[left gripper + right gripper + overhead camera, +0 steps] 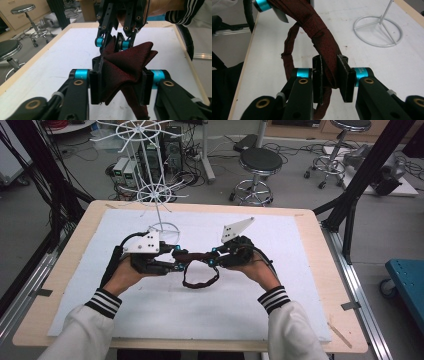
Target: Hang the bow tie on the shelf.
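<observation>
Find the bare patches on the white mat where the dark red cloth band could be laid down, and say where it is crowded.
Free: the white mat between the two sleeves and the near edge, and its right part beyond the right gripper. Crowded: the far left, where the white wire stand sits just behind the left gripper, and the middle, where the cloth band hangs between both grippers.

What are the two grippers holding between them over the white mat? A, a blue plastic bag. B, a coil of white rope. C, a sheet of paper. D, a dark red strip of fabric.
D: the dark red fabric strip spans from the left gripper to the right gripper, and each gripper view shows it pinched between that gripper's black fingers.
</observation>
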Tool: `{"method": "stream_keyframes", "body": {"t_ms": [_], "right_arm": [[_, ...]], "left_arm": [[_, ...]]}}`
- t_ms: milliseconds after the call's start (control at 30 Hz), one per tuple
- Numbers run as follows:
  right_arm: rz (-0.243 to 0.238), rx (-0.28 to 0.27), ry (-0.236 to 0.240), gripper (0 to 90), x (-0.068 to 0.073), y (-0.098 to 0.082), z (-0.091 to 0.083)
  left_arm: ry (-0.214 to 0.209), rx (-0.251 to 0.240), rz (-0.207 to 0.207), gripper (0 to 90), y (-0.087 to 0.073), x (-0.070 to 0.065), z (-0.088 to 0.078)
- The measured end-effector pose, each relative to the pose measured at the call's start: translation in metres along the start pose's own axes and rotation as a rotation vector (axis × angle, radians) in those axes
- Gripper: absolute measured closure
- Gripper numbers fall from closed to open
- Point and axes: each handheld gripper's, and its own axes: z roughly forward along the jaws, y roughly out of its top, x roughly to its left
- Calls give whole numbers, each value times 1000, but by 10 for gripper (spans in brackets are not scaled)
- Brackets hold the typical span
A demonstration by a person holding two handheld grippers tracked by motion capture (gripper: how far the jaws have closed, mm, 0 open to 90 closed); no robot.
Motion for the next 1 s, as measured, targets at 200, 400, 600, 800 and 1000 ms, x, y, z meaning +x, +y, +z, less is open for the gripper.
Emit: {"method": "stream_keyframes", "body": {"t_ms": [200, 400, 600, 800, 1000], "right_arm": [[2, 2, 3, 760, 1, 0, 1], [-5, -6, 4, 754, 1, 1, 1], [3, -35, -5, 326, 2, -1, 3], [-31, -42, -50, 6, 9, 0, 8], [-9, -73, -69, 6, 8, 0, 0]], "left_arm": [[35, 5, -45, 806, 1, 0, -2], [48, 6, -40, 823, 2, -2, -2], [54, -5, -49, 824, 2, -2, -3], [63, 0, -53, 824, 3, -2, -4], [79, -6, -50, 824, 4, -2, -12]]}}
